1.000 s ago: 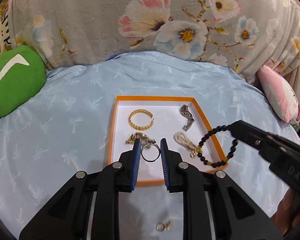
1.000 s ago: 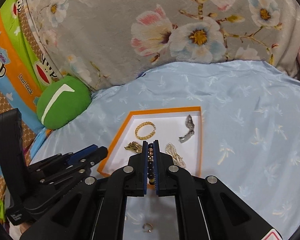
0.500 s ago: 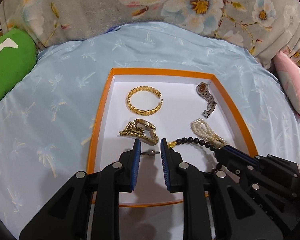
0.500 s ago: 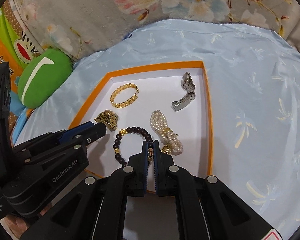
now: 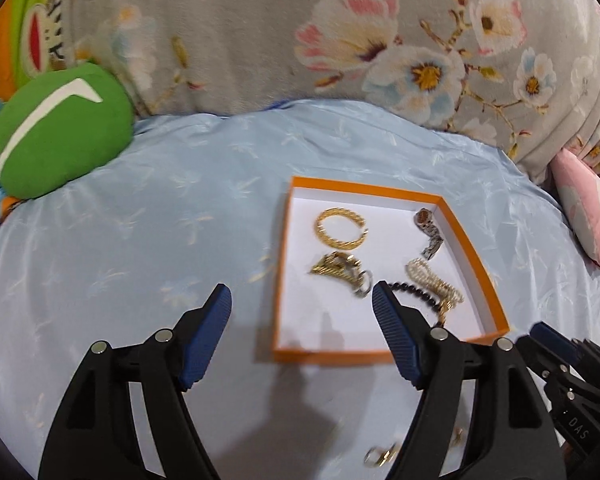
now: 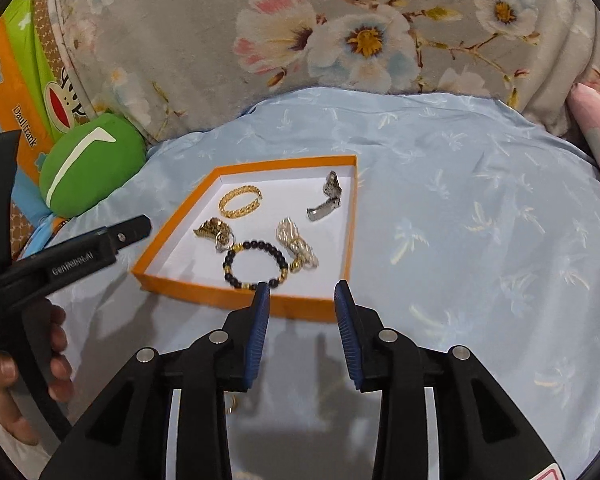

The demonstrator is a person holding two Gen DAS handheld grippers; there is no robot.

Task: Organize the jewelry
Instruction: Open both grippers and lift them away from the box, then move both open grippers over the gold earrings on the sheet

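Right wrist view is showing the right gripper [image 6: 300, 292] with its ribbed blue pads parted and nothing between them; its jaws have just been opening, and the dark beaded bracelet [image 6: 255, 263] is lying released inside the orange tray [image 6: 236, 300], near the rim at about six o'clock of the tray floor. From the left wrist, the left gripper [image 5: 301, 300] is standing wide and empty too, its jaws likewise just opened, and the silver ring [image 5: 363, 282] is resting against the gold clasp piece [image 5: 332, 267] at around nine o'clock of the tray. Both tools are probably letting go so the pieces settle flat on the smooth white card floor, where the shallow rim is keeping them together. A woven gold bangle [image 6: 240, 201] is sitting at eleven o'clock, a linked steel watch [image 6: 327, 199] at two, and a bunched pearl strand [image 6: 296, 243] at four, touching the beads. Small gold pieces [image 5: 380, 454] are waiting on the glossy blue bedsheet [image 6: 460, 200] outside, likely next.
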